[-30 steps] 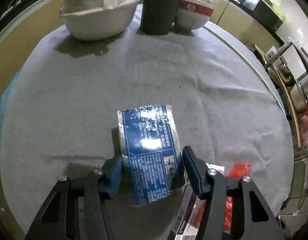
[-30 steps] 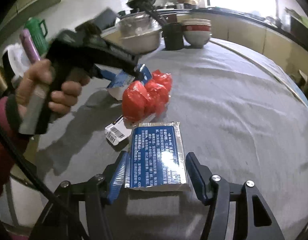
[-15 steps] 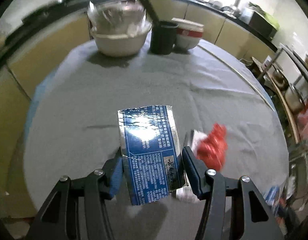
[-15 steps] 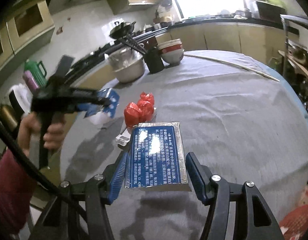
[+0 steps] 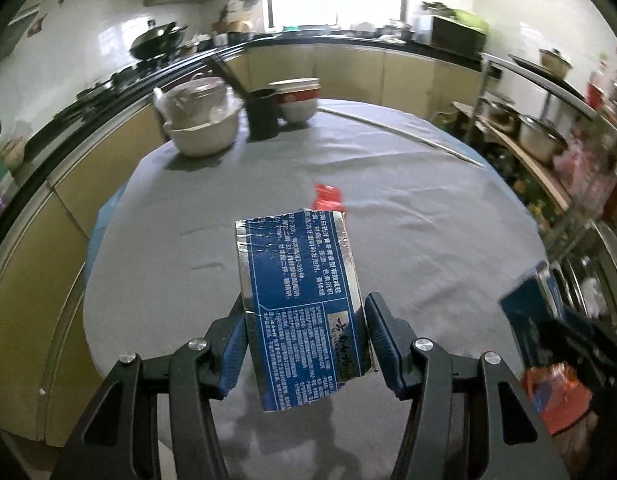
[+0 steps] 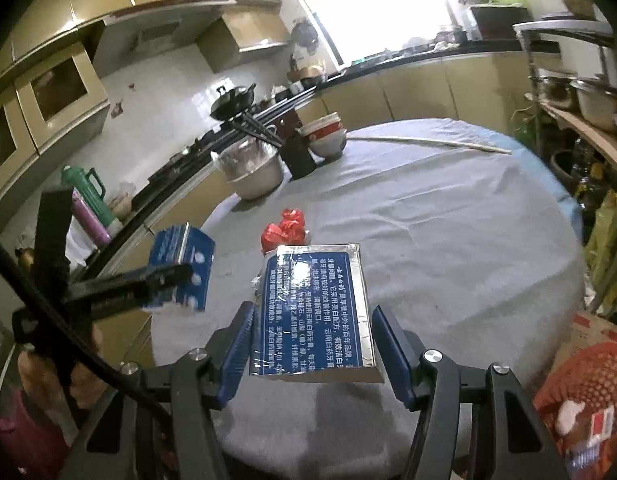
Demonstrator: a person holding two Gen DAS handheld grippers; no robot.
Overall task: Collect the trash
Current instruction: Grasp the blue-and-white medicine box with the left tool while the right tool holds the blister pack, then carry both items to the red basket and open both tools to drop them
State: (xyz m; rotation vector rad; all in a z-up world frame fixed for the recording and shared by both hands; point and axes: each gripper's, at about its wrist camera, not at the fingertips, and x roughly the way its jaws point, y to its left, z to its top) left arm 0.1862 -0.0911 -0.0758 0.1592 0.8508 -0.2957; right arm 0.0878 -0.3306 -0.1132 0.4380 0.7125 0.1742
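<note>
torn blue-and-silver foil carton piece [image 5: 300, 312] is clamped by its sides in the left gripper [image 5: 304, 340], jaws clenched on it. flat blue-and-silver foil carton panel [image 6: 314, 312] is likewise clenched in the right gripper [image 6: 312, 344]. a second ago both pieces lay low against the grey tablecloth [image 5: 408, 216]; now each hangs clear above it, with the cloth well below and the far kitchen counter and window in view. jaw spacing looks unchanged across the frames, so both grips held through the lift.

left behind: crumpled red plastic wrapper [image 6: 286, 228], alone on the cloth beyond the cartons, toward the table's middle. far edge of the table: white bowl with clear lid [image 5: 200, 128], dark cup with chopsticks [image 5: 264, 114], stacked red-and-white bowls [image 5: 296, 100], none of them touched.

near right, off the table edge: red mesh basket [image 6: 580, 400] with scraps in it.

judgement: pick-up stage complete for two items; carry to the basket likely next. red wrapper still to be collected.
</note>
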